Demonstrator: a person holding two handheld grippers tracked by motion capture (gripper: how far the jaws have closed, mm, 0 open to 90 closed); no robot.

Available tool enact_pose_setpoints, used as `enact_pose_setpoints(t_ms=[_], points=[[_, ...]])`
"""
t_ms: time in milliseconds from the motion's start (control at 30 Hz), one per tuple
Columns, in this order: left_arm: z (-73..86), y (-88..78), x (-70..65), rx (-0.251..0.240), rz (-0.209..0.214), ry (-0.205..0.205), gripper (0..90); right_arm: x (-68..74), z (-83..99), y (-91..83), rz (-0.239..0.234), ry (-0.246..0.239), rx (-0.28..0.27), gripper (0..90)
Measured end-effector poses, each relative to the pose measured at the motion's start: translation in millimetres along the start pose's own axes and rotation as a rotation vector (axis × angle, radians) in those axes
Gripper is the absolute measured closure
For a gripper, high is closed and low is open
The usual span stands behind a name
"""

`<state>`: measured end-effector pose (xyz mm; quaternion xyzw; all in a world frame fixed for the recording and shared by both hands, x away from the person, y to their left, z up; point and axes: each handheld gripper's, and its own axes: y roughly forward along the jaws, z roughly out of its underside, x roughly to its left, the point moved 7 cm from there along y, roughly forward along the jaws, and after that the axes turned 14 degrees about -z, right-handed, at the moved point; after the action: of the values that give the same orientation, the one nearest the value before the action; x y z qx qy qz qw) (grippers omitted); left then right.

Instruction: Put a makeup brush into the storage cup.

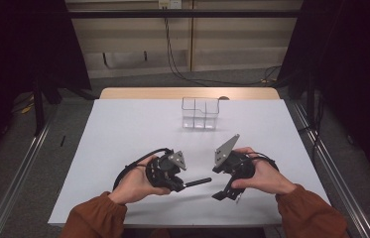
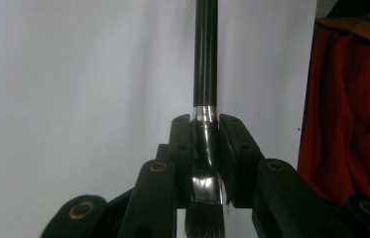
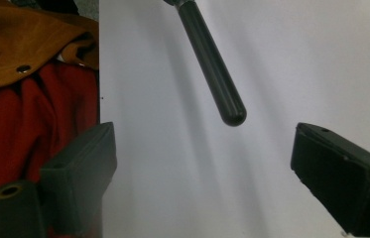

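No readable writing | left gripper [image 2: 206, 136] clamps a black brush [image 2: 205, 74] at its metal ferrule, handle pointing toward right gripper [image 3: 202, 163], jaws spread wide, empty | white table [image 1: 123, 129] holds clear divided container [image 1: 200, 112] at far edge | dark curtains, grey floor.

left tool [image 2: 205, 148] clamped, right tool [image 3: 202, 163] wide apart, both low

The person wears rust-orange sleeves [image 1: 98, 213]. Each black gripper carries a grey triangular plate [image 1: 226, 148], brass-ringed pivots [image 2: 81, 208] and a black cable [image 1: 134, 166].
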<state>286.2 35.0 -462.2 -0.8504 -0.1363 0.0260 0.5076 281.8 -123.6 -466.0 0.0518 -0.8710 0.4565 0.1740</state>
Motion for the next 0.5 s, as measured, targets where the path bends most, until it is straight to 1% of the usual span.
enact_pose_setpoints(t_ms=[33,100,133,233,300,333,367,400,467,500], points=[[0.1,0.2,0.0,0.001,0.0,-0.001,77.2,0.0,-0.7,1.0,0.005,0.002,0.007,9.7],[0.0,0.0,0.0,0.001,-0.001,0.0,77.2,0.2,-1.1,3.7,-0.014,-0.003,0.029,7.4],[0.1,-0.3,0.0,0.003,0.001,0.003,77.2,0.1,-1.3,4.9,-0.017,0.0,0.038,7.6],[-0.1,-0.3,-0.2,0.002,0.003,0.006,77.2,-2.5,-3.5,8.1,-0.014,0.012,0.047,5.1],[-0.1,0.1,-0.5,0.006,0.002,0.004,77.2,-3.3,-4.9,8.5,-0.002,-0.006,0.047,7.6],[-0.2,0.2,-0.7,0.007,0.004,0.002,77.2,-3.4,-5.4,8.5,0.008,-0.007,0.049,8.4],[-0.5,0.7,-0.9,0.006,0.001,0.005,77.2,-3.6,-5.8,8.8,0.006,-0.011,0.053,9.1],[-0.8,0.8,-1.3,0.006,0.0,0.001,77.2,-3.5,-6.2,9.1,0.003,-0.012,0.055,11.6],[-1.3,0.8,-1.5,0.005,0.001,0.006,77.2,-2.6,-6.2,10.3,-0.01,-0.013,0.066,18.7],[-1.7,0.6,-2.0,0.005,0.004,0.006,77.2,-2.8,-6.3,11.1,-0.009,-0.018,0.071,20.8]])
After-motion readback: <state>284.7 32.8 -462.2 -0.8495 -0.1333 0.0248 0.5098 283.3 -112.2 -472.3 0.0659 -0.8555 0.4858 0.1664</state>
